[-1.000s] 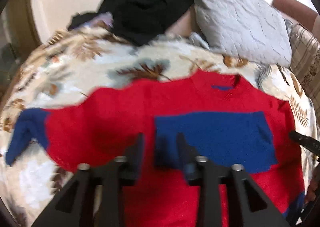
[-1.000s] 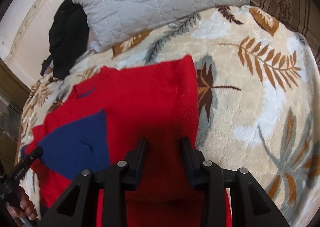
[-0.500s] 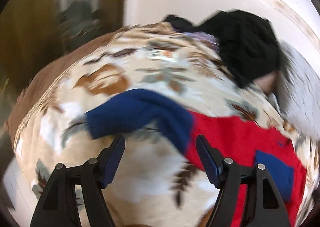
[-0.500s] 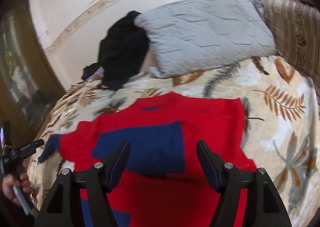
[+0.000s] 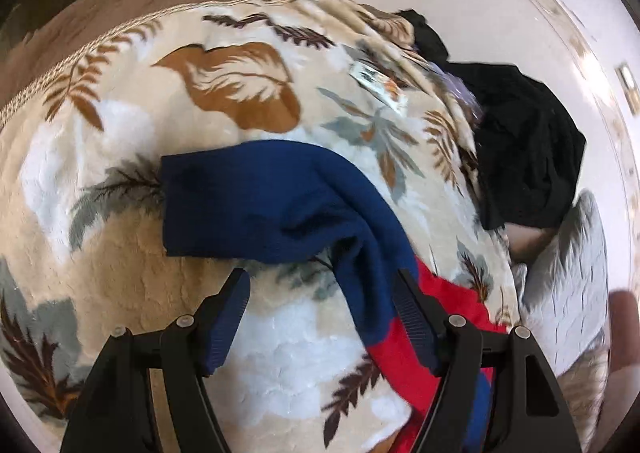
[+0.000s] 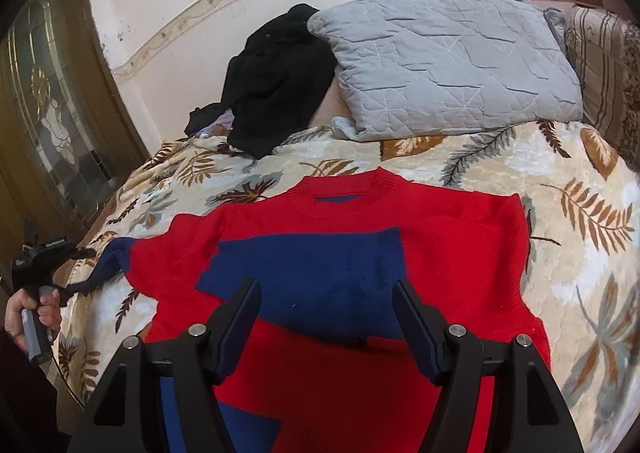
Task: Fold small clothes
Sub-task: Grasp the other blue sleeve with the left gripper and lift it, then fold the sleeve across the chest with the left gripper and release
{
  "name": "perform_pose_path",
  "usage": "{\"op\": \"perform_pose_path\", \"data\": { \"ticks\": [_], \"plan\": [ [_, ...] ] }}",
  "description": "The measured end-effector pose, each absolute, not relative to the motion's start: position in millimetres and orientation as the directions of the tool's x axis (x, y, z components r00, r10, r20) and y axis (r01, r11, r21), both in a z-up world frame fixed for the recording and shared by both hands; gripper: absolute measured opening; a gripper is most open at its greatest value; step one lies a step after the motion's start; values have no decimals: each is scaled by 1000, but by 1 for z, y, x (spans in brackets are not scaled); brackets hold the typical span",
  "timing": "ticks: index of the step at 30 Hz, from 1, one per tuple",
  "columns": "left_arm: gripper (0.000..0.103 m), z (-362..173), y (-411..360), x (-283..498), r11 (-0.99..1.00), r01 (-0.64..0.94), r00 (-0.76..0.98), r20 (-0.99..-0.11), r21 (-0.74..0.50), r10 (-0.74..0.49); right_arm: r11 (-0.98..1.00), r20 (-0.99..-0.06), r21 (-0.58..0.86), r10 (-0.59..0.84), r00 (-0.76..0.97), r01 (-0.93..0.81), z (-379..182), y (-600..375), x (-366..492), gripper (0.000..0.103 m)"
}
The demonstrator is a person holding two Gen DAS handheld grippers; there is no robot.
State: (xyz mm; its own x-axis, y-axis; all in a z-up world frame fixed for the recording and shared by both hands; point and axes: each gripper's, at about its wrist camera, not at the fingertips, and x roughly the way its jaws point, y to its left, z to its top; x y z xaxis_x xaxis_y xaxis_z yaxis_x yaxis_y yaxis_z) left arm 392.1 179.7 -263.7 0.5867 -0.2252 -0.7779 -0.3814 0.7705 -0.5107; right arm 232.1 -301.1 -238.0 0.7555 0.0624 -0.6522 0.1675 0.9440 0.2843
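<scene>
A: Can you see the whole red and blue sweater [image 6: 440, 237]?

B: No. Its bottom runs off the lower edge, behind the right tongs [image 6: 326, 323].

A: And the black clothes [image 6: 276, 81]?

B: The gray pillow [image 6: 452, 61] hides part of them. Something purple [image 6: 224, 121] peeks out beneath, too small to tell.

A: That label on the blanket [image 5: 378, 87]?

B: Too blurry to read.

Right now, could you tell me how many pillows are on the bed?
2: a grey quilted pillow at the head of the bed, and a striped brown pillow beside it at the right edge. Others may be hidden outside the view.
</scene>
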Motion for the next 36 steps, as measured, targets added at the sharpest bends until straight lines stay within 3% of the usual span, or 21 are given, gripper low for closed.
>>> {"op": "perform_pose_path", "data": {
  "ticks": [13,16,18,20,23,26,30,36],
  "plan": [
    [72,-294,195,420,600,-489,624,-735,-633,-266,926,-645,319,57,762,201,-239,-325,238,72],
    [38,-301,206,422,570,-499,646,-719,-653,-258,917,-650,328,46,759,225,-243,-334,240,72],
    [7,-303,211,422,561,-483,669,-697,-672,-259,909,-659,339,46,751,242,-248,-340,242,72],
    [7,-297,211,420,573,-459,693,-677,-679,-248,908,-681,323,27,731,268,-254,-345,246,70],
    [6,-256,188,418,695,-336,748,-629,-636,-214,898,-726,312,15,688,310,-267,-354,251,52],
    [6,-209,144,410,802,-172,781,-576,-573,-243,875,-732,338,14,681,346,-268,-366,248,51],
    [6,-165,58,396,859,65,766,-526,-508,-370,870,-706,338,-19,708,360,-259,-377,240,51],
    [6,-159,-69,369,826,326,632,-543,-461,-553,838,-707,373,-21,707,399,-259,-401,230,51]
  ]
}}
